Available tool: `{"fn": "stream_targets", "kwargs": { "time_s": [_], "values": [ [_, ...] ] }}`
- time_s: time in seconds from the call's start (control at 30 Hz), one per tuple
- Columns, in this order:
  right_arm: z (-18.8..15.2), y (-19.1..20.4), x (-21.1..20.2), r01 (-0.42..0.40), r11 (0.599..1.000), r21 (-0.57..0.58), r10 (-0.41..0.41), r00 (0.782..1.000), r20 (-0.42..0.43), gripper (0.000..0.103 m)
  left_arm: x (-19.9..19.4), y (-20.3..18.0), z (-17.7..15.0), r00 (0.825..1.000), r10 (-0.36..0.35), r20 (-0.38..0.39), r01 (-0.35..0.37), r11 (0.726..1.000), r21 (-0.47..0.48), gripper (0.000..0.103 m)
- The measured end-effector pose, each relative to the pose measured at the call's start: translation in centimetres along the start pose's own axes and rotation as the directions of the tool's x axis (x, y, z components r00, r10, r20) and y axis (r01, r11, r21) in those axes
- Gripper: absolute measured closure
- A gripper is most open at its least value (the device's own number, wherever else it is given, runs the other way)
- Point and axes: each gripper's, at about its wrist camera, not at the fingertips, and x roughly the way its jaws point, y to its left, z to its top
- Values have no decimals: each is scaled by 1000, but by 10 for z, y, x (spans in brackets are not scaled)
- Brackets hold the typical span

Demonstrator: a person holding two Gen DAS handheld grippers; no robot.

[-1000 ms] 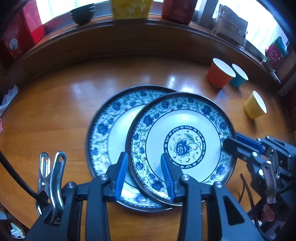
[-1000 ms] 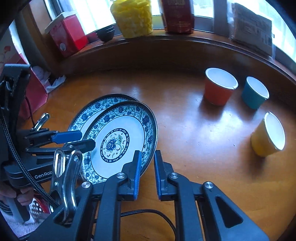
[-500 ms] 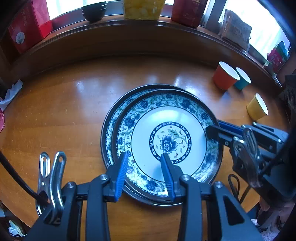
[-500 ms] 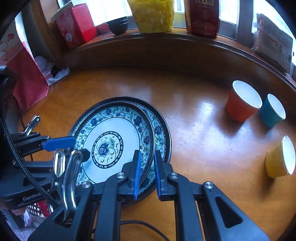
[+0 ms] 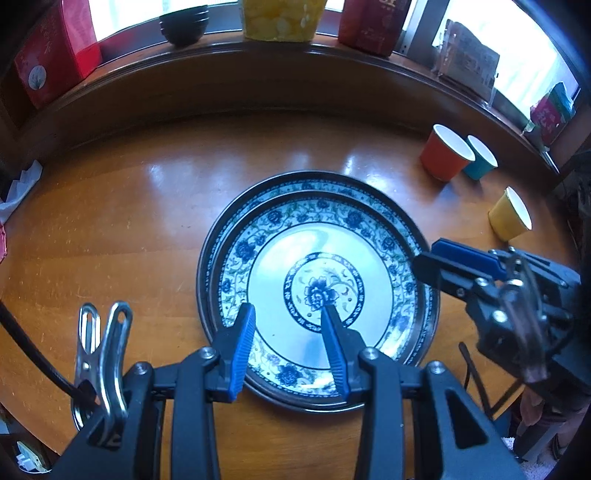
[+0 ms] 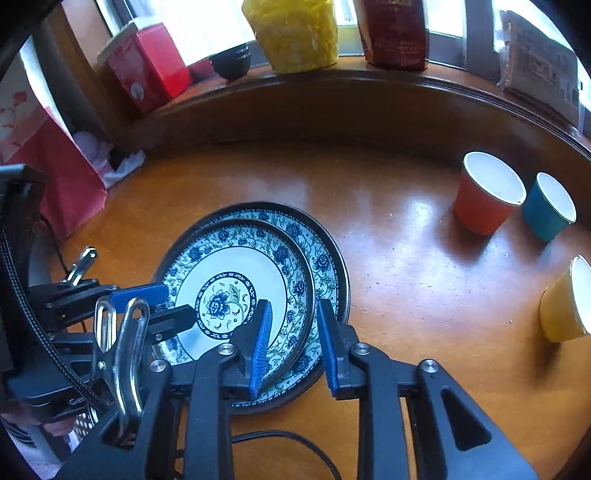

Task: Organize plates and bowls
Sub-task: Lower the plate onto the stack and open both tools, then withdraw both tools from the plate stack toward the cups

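Observation:
Two blue-and-white floral plates lie stacked on the wooden table. The small plate [image 5: 295, 258] [image 6: 236, 266] rests inside the large plate [image 5: 295, 181] [image 6: 325, 251]. My right gripper [image 6: 293, 310] [image 5: 424, 254] straddles the small plate's right rim. Its jaws are opening, and the pads stand off the rim on both sides. My left gripper [image 5: 288, 314] [image 6: 177, 301] hovers open over the near-left part of the small plate with nothing between its fingers.
An orange cup [image 5: 445, 157], a teal cup [image 5: 480, 157] and a yellow cup [image 5: 509, 214] stand at the right. The raised sill behind holds a red box [image 5: 55, 55], stacked dark bowls [image 5: 183, 24] and a yellow container [image 5: 282, 18]. A black cable [image 6: 295, 439] lies near the front edge.
The small plate has moved from overlapping the large plate's right side to sitting centred in it. The right jaws have parted off its rim. The left gripper keeps its place and width.

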Motion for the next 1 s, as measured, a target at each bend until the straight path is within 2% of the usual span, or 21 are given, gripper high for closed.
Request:
{"fn": "stream_targets", "kwargs": {
  "time_s": [0.4, 1.0],
  "values": [
    [-22, -35, -45, 16, 998, 57, -18, 999, 42, 76, -3, -35, 8, 999, -43, 9, 42, 997, 59, 64],
    [-52, -121, -99, 91, 976, 198, -109, 991, 81, 76, 5, -127, 28, 993, -121, 0, 119, 979, 165, 64]
  ]
}}
